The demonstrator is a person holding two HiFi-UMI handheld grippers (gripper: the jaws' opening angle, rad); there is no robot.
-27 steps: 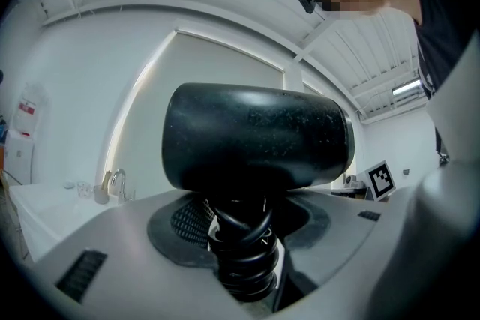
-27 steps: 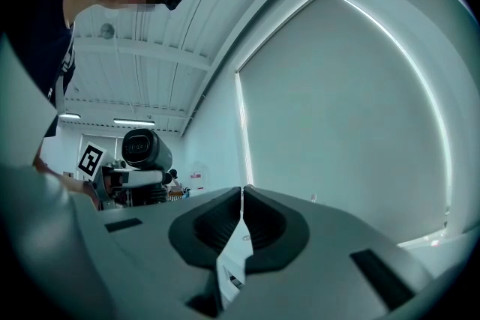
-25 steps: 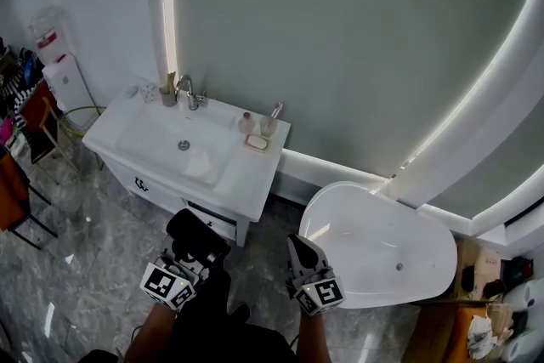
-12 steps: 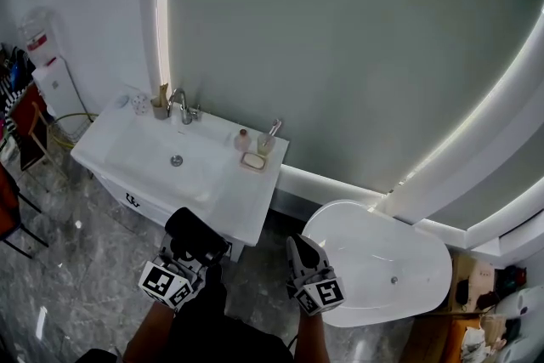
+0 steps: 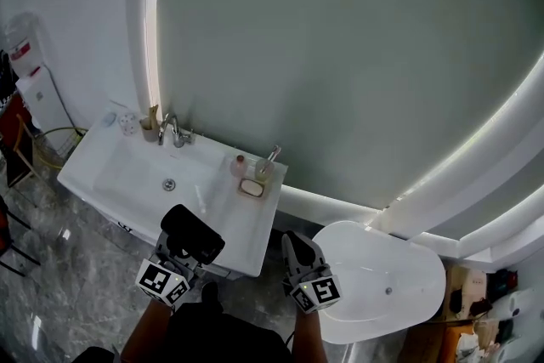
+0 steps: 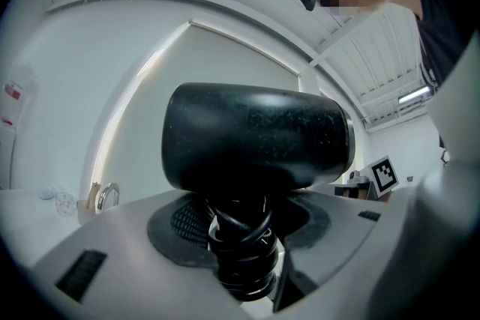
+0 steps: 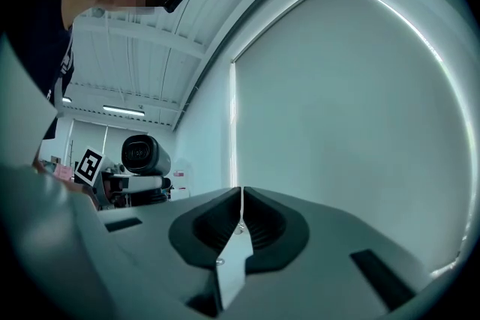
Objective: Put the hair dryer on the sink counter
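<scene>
A black hair dryer (image 5: 192,234) is held upright in my left gripper (image 5: 180,255), just in front of the white sink counter (image 5: 246,217). In the left gripper view the dryer's barrel (image 6: 255,137) fills the middle, and its handle with the wound cord (image 6: 240,251) sits clamped between the jaws. My right gripper (image 5: 299,255) hangs to the right of the counter, pointing up, its jaws pressed together on nothing (image 7: 240,217). From the right gripper view the dryer (image 7: 145,155) shows at the left.
On the counter stand a faucet (image 5: 170,132), a cup (image 5: 150,125), a small bottle (image 5: 237,167), a soap dispenser (image 5: 265,167) and a soap dish (image 5: 251,188) at the back edge. A white bathtub (image 5: 382,289) lies to the right, grey marble floor (image 5: 51,293) to the left.
The view has closed in on the sink counter, which now lies nearer under both grippers. The dryer stays held in the left gripper; the right one stays shut.
</scene>
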